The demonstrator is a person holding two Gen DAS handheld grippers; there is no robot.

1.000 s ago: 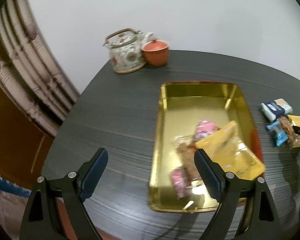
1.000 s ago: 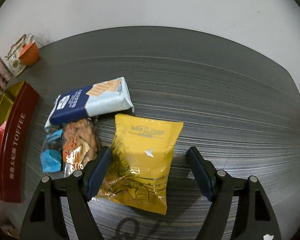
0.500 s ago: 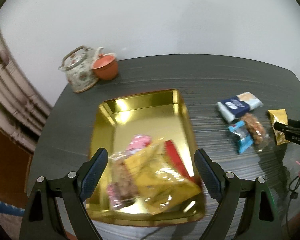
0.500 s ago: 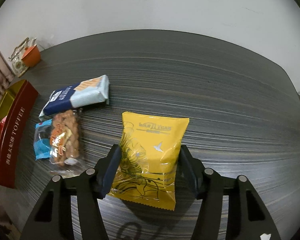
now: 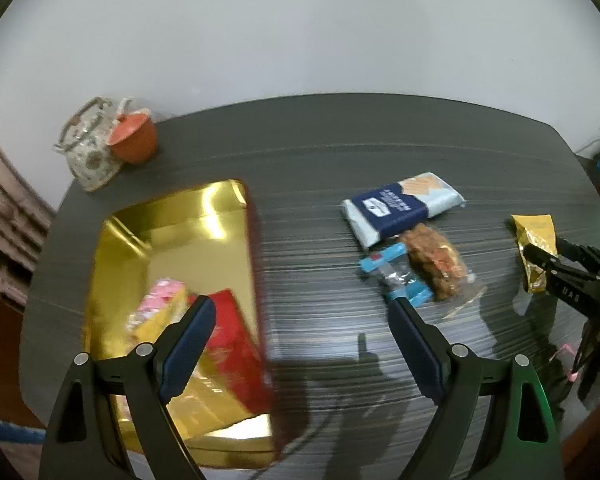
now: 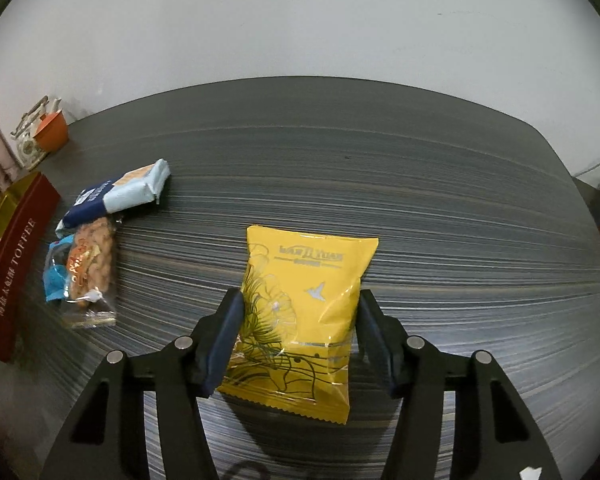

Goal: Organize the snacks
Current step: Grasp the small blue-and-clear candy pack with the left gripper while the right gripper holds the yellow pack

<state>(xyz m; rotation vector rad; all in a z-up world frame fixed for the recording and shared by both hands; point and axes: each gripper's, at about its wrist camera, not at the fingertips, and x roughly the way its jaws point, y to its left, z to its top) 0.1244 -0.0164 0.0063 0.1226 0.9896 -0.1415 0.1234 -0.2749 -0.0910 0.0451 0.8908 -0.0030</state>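
Snacks are maybe half sorted: the gold toffee tin (image 5: 172,240) at the left already holds a pink pack (image 5: 160,312) and a couple more, blurry ones. My right fingers (image 6: 296,320) have just been closing and now squeeze the yellow packet (image 6: 304,300), which lies on the tabletop (image 6: 420,184) well right of the tin. My left fingers (image 5: 300,344) hang wide open, empty. Left to move: blue-and-white biscuit pack (image 5: 400,208), peanut bag (image 5: 436,264), blue candy (image 5: 396,276). Those sit between packet and tin, so I'd lift over them. Teapot (image 5: 88,152) and orange cup (image 5: 134,142) stay clear, far left.
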